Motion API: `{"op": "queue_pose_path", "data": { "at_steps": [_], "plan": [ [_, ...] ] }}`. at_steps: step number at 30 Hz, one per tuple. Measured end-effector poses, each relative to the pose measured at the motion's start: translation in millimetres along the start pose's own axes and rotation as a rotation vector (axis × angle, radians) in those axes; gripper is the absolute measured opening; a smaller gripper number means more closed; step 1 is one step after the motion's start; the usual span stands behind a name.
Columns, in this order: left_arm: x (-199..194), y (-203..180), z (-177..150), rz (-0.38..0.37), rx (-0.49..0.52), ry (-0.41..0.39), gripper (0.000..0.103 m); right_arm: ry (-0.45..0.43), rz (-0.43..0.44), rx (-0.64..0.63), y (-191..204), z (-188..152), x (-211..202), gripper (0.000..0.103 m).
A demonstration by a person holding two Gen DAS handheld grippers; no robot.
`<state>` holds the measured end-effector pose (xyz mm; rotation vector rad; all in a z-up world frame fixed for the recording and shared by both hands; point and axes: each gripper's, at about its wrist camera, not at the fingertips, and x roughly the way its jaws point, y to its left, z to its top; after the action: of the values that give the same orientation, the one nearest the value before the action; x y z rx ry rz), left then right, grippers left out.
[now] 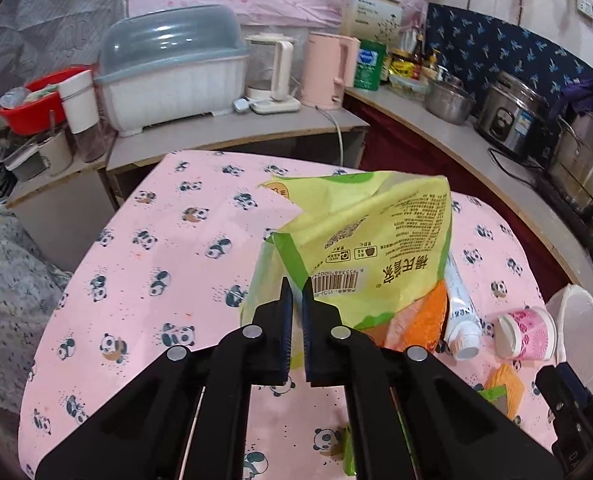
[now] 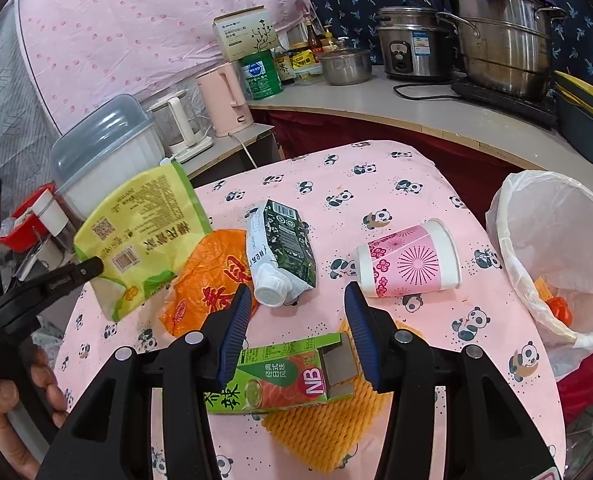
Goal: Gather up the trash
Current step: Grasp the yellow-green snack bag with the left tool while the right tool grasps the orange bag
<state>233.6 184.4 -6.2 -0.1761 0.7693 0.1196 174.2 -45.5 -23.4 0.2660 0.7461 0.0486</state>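
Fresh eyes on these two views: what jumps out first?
The crumpled yellow-green snack bag, pinched in the left gripper and lifted above the pink panda-print tablecloth. Then the pink paper cup lying on its side near the white-lined bin at the table's right edge.

In the left wrist view the yellow-green bag [image 1: 360, 236] covers most of the orange wrapper [image 1: 424, 316] and the upper part of the white pouch [image 1: 462, 312] beyond the left gripper [image 1: 296, 286], whose pads hide the bag's pinched edge. The white-lined bin [image 1: 580, 340] is cut off at the right edge. In the right wrist view the green carton [image 2: 284, 376] between the right gripper's [image 2: 296, 300] fingers covers part of the orange foam net [image 2: 328, 432], and the bag's small print is illegible.
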Motion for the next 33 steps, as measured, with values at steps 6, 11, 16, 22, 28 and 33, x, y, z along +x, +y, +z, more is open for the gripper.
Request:
{"op": "queue_pose_path", "data": {
  "at_steps": [6,11,16,22,28,33],
  "plan": [
    [-10,14,8,0.009,-0.054,-0.027,0.002,0.001,-0.001,0.031,-11,4,2,0.047],
    [-12,21,9,0.028,-0.079,-0.030,0.002,0.032,0.037,0.013,4,0,11,0.047],
    [-11,29,0,0.027,-0.095,-0.003,0.002,0.081,0.082,-0.016,31,-8,32,0.047],
    [-3,38,-10,0.062,-0.078,0.016,0.002,0.148,0.117,-0.060,68,-19,66,0.047],
    [7,50,-15,0.097,-0.073,0.027,0.002,0.197,0.107,-0.071,81,-29,94,0.047],
    [15,54,-21,0.090,-0.079,0.049,0.002,0.209,0.076,-0.072,83,-35,106,0.051]
  ]
}}
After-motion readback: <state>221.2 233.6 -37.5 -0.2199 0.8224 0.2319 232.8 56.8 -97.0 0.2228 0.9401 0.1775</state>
